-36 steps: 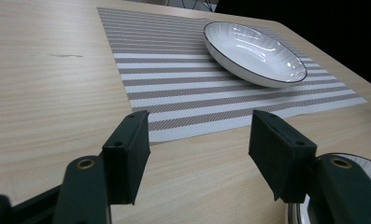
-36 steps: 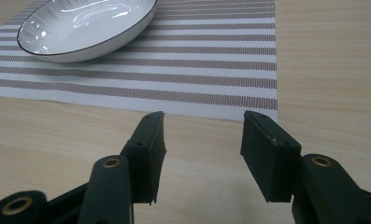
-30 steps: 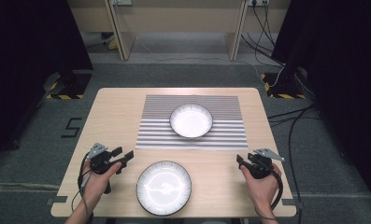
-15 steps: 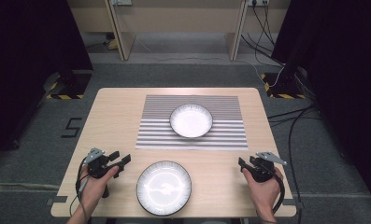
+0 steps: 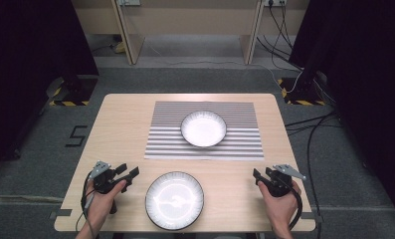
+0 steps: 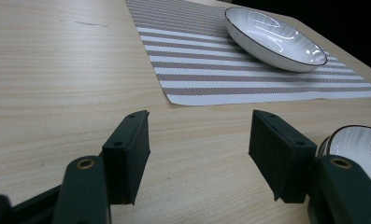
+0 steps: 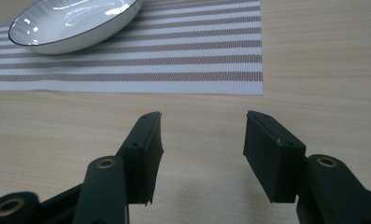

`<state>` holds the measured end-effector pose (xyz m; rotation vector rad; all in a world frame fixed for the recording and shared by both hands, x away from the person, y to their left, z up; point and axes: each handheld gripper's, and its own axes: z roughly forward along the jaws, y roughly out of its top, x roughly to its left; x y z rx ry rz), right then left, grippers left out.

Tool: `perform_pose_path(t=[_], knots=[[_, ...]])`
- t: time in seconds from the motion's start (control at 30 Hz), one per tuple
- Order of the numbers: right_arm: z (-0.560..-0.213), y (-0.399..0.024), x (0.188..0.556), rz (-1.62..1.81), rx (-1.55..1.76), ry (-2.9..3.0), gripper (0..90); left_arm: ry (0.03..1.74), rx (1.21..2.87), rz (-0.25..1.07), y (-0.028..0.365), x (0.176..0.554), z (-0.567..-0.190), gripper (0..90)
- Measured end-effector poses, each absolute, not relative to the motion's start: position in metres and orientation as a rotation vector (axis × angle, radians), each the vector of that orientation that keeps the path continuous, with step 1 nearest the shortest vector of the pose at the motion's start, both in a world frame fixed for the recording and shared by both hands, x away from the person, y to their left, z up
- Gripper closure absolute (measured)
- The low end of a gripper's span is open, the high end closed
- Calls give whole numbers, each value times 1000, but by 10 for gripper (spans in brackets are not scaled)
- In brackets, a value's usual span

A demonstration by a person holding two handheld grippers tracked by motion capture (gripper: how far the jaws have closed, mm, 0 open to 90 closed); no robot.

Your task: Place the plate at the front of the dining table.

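— Status of the near plate (image 5: 174, 200)?
— Sitting untouched at the front edge of the desk (image 5: 120, 119), between the two hands, well short of the striped placemat (image 5: 240, 124). Dark-rimmed, white, ribbed inside. Just beside the left gripper (image 5: 129, 175); farther from the right gripper (image 5: 258, 176). Edge of it also visible low on the right of the left gripper view (image 6: 360, 144).

— Gripped yet?
— No. Left gripper (image 6: 199, 140) spread wide, nothing between the jaws but bare wood. Right gripper (image 7: 203, 140) likewise released, jaws parted over empty desk, pointing toward the mat's near corner.

— And the other dish?
— A shallow white bowl (image 5: 203, 128) resting on the placemat, roughly centred, well apart from both hands. Seen again ahead of each gripper (image 6: 274, 37) (image 7: 73, 23), upright and clear of everything.

— So, progress?
— Judged as barely begun: no contact, no lift, both dishes lying flat and apart. Likely still ahead: reaching in to the near plate, closing on its rim, then carrying it, probably toward the mat or the bowl, though impossible to say which from here.

— Anything in the way?
— Nothing apparent. Open wood between plate and mat.
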<state>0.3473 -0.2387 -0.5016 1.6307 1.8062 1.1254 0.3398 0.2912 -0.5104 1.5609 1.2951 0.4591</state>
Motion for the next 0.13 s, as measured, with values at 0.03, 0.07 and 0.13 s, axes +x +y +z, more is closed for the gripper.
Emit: perform_pose_path(t=[0.03,0.07,0.13], knots=[[-500,-241,347,1139,1626,1793,460,1294,1558,461,291,339,-510,377],[-500,-241,347,1142,1630,1790,459,1297,1553,461,292,339,-511,377],[-500,-242,346,1144,1633,1787,458,1299,1549,464,292,339,-511,376]])
